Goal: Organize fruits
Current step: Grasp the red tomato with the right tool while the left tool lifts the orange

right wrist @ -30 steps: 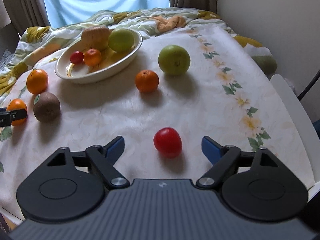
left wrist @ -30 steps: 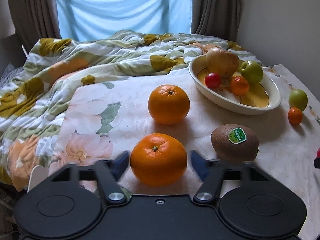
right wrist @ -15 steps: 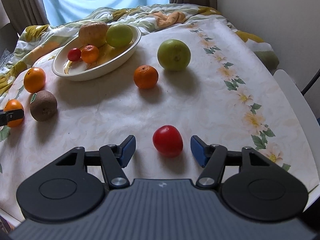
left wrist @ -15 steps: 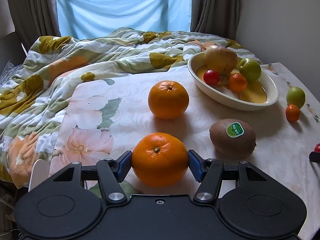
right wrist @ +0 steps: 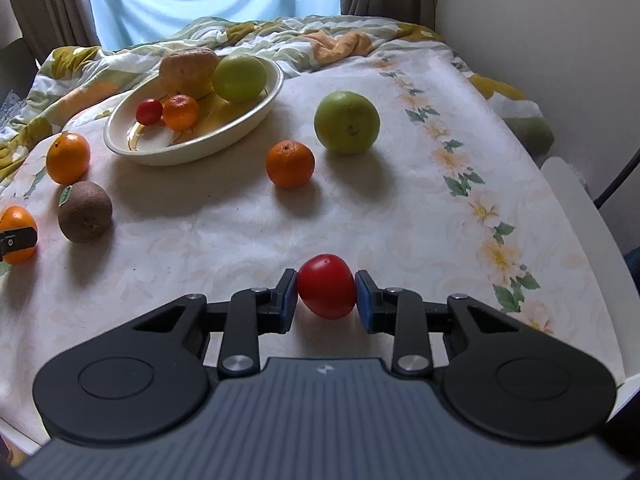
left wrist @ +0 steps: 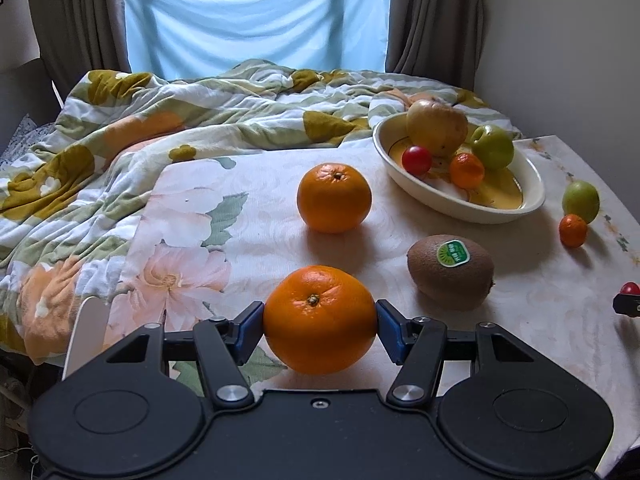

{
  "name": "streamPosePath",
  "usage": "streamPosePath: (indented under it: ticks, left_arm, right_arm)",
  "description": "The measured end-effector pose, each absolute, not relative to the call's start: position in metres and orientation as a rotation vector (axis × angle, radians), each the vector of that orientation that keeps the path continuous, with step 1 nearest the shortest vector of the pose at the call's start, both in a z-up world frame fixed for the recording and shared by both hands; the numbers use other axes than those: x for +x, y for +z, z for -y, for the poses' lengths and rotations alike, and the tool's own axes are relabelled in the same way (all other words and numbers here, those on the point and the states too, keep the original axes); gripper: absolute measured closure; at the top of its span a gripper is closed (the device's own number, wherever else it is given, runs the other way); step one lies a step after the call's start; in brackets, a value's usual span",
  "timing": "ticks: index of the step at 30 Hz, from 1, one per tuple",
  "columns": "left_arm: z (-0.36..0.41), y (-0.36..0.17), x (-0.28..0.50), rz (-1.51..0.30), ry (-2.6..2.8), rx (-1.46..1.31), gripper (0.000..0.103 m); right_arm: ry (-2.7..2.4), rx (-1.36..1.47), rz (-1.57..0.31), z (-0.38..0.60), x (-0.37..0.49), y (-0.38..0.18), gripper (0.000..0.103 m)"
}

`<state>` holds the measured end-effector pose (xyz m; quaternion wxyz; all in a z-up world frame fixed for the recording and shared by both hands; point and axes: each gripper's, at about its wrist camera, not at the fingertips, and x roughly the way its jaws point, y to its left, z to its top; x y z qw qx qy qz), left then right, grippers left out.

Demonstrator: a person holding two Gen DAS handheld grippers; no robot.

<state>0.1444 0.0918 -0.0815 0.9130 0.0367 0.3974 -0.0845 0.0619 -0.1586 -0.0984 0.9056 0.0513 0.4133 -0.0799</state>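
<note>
My left gripper [left wrist: 320,322] is shut on a large orange [left wrist: 320,316] at the table's near left; it also shows in the right wrist view [right wrist: 18,234]. My right gripper [right wrist: 326,294] is shut on a red tomato [right wrist: 327,291], low over the cloth. A cream oval bowl [left wrist: 520,208] [right wrist: 248,128] holds a yellow apple, a green apple, a small tomato and a small mandarin. Loose on the table are a second orange [left wrist: 334,197], a kiwi [left wrist: 450,270], a mandarin [right wrist: 290,163] and a green apple [right wrist: 346,122].
A crumpled floral quilt [left wrist: 160,128] lies behind and left of the table. A wall [right wrist: 560,40] runs along the right side. A white chair back [right wrist: 580,208] stands at the right table edge. Curtains and a blue window cover are at the back.
Both grippers closed: the left fingers came in onto the large orange, the right fingers onto the red tomato. Both views rose slightly.
</note>
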Motion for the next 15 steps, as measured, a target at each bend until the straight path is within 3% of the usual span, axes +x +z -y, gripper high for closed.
streamPosePath:
  ticks: [15]
  left_arm:
    - [-0.078,-0.027,0.119,-0.749,-0.191,0.046,0.039]
  right_arm:
    - [-0.120,0.093,-0.805,0.156,0.051,-0.056,0.057]
